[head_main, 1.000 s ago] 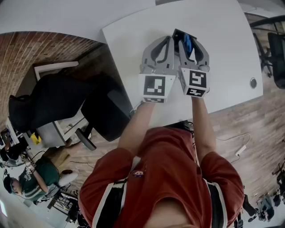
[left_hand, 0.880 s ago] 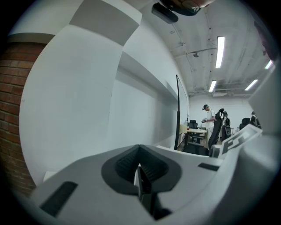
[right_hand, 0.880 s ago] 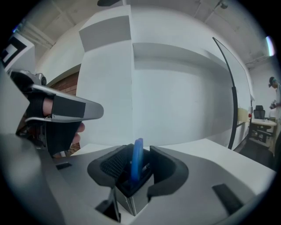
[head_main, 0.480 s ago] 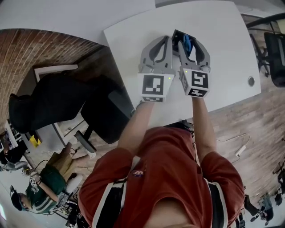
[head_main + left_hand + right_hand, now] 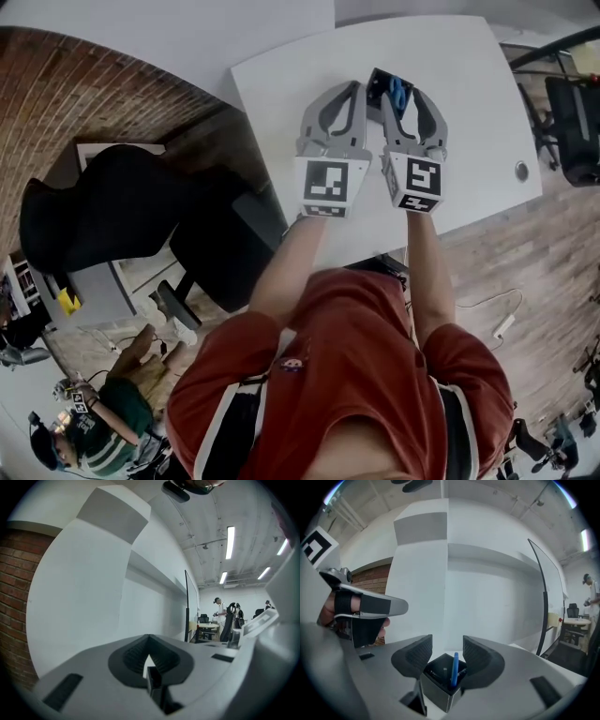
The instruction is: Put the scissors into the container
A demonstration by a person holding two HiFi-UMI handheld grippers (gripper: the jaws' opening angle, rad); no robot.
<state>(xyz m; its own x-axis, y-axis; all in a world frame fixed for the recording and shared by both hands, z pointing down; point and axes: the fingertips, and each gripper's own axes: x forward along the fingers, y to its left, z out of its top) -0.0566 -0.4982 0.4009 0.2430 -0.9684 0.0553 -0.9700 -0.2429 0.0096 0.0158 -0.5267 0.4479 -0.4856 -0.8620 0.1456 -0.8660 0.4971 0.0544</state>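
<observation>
- The worktop (image 5: pixel 469 112) was white. A dark, square container (image 5: pixel 440 686) stood on its far half.
- The scissors (image 5: pixel 453 667) stood upright inside the container, with the blue handle rising above the rim.
- Right gripper (image 5: pixel 449 649): I found it released. Its jaws stood wide apart and had just been opening. In the right gripper view the container with the scissors sat low between the two pads, and neither pad touched it. This gripper grasped nothing.
- Left gripper (image 5: pixel 149 654): I found it clenched, jaws together, with nothing between them. It pointed roughly level toward a white wall (image 5: pixel 93 597).
- In the head view the two grippers lay side by side above the worktop, close together. The left gripper was just left of the container, and the right gripper's jaws reached along either side of it.
- In the right gripper view, the person's left hand (image 5: pixel 349 613) was wrapped round the left gripper's handle.
- Left of the worktop I noted a brick wall (image 5: pixel 94 103) and a black chair (image 5: pixel 122 220).
</observation>
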